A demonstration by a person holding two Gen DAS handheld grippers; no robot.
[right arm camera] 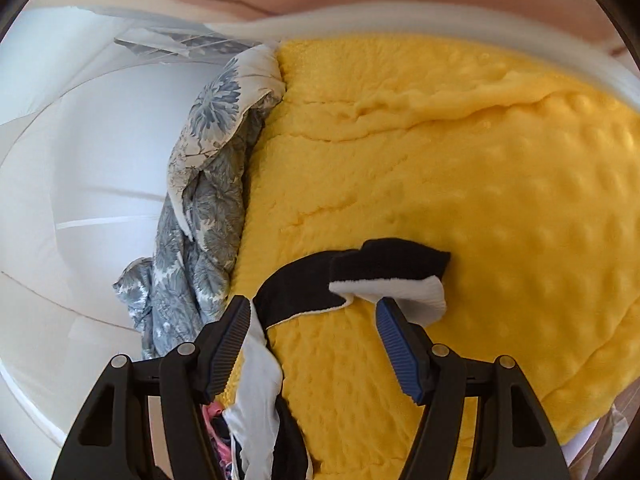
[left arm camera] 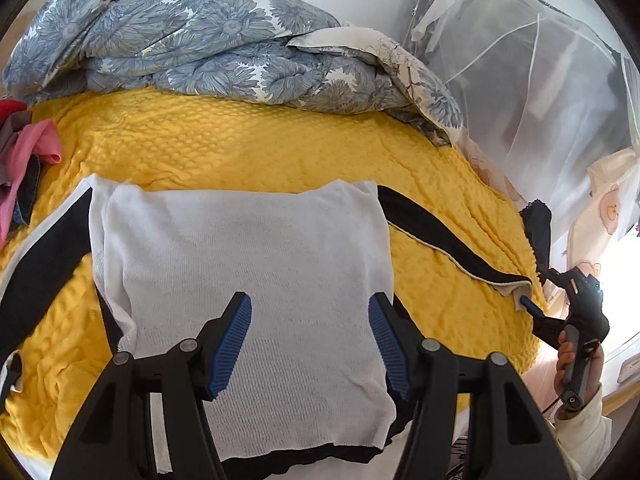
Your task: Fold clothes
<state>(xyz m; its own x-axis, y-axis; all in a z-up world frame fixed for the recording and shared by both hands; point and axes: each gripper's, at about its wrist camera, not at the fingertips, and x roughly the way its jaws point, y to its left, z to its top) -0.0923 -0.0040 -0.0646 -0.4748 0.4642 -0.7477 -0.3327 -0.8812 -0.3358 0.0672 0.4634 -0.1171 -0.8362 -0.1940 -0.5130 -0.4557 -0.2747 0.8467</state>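
Observation:
A white knit top (left arm camera: 248, 264) with black sleeves lies flat on the yellow blanket (left arm camera: 240, 140). Its body is folded into a rectangle. The left black sleeve (left arm camera: 44, 256) and the right black sleeve (left arm camera: 440, 240) spread out to either side. My left gripper (left arm camera: 310, 336) hovers open over the lower part of the white body, with nothing between its pads. My right gripper (right arm camera: 312, 340) is open at the end of the right sleeve (right arm camera: 304, 288). The sleeve's white cuff (right arm camera: 404, 296) lies rumpled just past its right fingertip. A hand holds the right gripper (left arm camera: 534, 312) at the bed's right edge.
A grey-blue floral quilt (left arm camera: 180, 40) is heaped along the back of the bed. Pink and red clothes (left arm camera: 24, 160) are piled at the left edge. A small black garment (left arm camera: 538, 224) lies by the right edge, beside a white mosquito net (left arm camera: 540, 100).

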